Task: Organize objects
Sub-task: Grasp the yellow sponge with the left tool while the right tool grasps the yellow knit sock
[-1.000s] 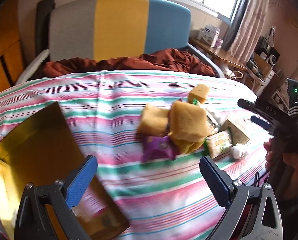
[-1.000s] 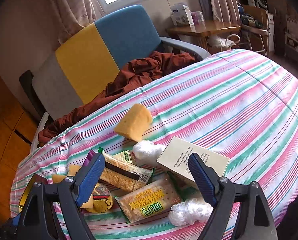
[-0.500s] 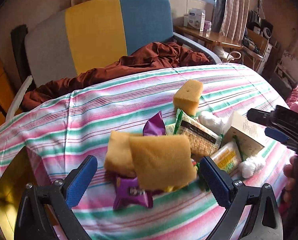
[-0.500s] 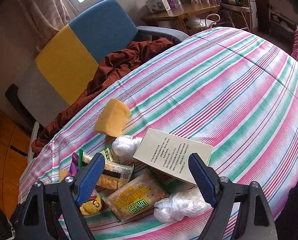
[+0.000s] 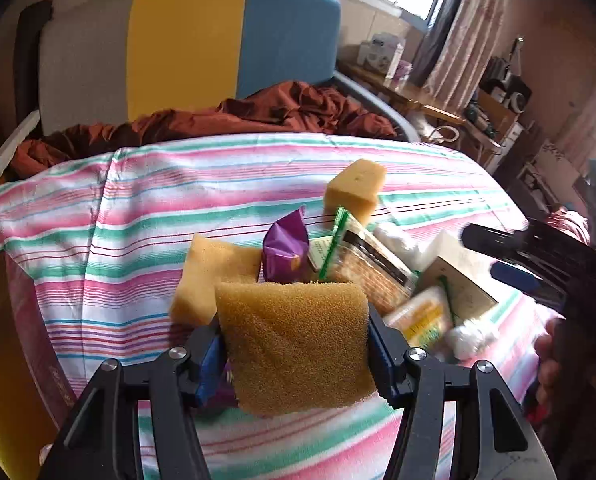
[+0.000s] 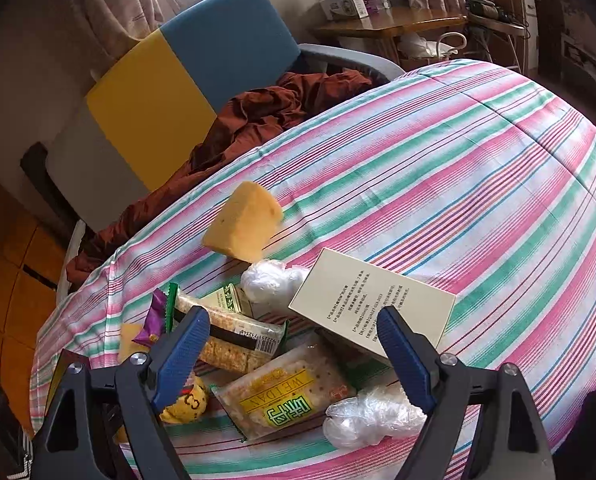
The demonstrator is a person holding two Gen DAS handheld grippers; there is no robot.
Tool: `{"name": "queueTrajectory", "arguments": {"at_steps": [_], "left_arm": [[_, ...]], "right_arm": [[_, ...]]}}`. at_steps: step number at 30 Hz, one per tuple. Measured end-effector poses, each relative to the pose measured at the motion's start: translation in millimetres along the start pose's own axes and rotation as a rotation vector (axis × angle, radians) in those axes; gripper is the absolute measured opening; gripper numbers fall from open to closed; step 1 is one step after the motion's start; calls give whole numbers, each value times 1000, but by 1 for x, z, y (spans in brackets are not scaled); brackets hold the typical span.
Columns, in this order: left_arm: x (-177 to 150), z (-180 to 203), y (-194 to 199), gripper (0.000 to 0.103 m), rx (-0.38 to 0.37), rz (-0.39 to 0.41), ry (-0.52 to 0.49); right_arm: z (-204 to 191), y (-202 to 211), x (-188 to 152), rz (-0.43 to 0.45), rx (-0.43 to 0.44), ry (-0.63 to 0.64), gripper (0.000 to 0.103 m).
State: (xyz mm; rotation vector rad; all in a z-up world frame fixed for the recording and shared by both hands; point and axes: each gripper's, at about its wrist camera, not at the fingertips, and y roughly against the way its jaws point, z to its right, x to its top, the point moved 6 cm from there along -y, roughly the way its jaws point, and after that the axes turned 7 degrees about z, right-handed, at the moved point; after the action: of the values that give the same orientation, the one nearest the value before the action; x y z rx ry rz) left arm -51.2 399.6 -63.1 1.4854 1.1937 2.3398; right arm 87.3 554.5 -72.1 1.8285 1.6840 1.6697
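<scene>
Brown, coarse rectangular sponge (image 5: 298, 344) sits between the blue pads of the left hand-held gripper (image 5: 296, 354), whose jaws are closing; the pads seem to press its sides, though the left one is partly hidden. The right hand-held gripper (image 6: 294, 354), tilted downward at three o'clock, hangs wide open above the snack packets on the striped tabletop (image 6: 477, 184).

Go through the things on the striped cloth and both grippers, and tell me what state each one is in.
Left gripper: jaws closing on the big sponge.
Right gripper: jaws open, empty.
Cream box: closed, propped up on the pile.
Cracker packs: sealed.
Wedge sponge: free, untouched.
</scene>
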Motion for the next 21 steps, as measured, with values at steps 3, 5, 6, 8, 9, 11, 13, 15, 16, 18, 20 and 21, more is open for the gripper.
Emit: {"name": "queueTrajectory", "arguments": {"at_steps": [3,5,6,8,9,11,13,15,16,18,20,21], "left_arm": [[-10,6,25,62,-36,42,-40],[-21,8,41,62,-48,58,-68],[-27,10,47,62,-52,57,-83],[-42,16,58,62,-65,57,-123],[-52,19,63,62,-66,55,-151],[-71,27,70,62,-81,42,-202],[-88,35,72,62,-79,37,-258],[-103,42,71,62,-92,22,-293],[-109,45,70,62,-102,20,-300],[-116,45,67,62,-103,15,-312],[-121,44,64,62,-100,15,-321],[-123,42,61,62,-94,12,-323]], "right_arm": [[-11,-4,-6,-25,35,35,87],[-21,-5,-11,-37,65,67,87],[-26,-6,-13,-43,78,83,87],[-38,-8,-19,-60,104,126,87],[-44,-9,-23,-66,113,147,87],[-56,-10,-30,-78,138,193,87],[-70,-12,-37,-90,172,248,87],[-86,-16,-46,-114,203,316,87],[-94,-18,-50,-123,213,353,87],[-110,-22,-60,-136,228,440,87],[-122,-28,-69,-146,222,528,87],[-125,-32,-73,-158,215,562,87]]}}
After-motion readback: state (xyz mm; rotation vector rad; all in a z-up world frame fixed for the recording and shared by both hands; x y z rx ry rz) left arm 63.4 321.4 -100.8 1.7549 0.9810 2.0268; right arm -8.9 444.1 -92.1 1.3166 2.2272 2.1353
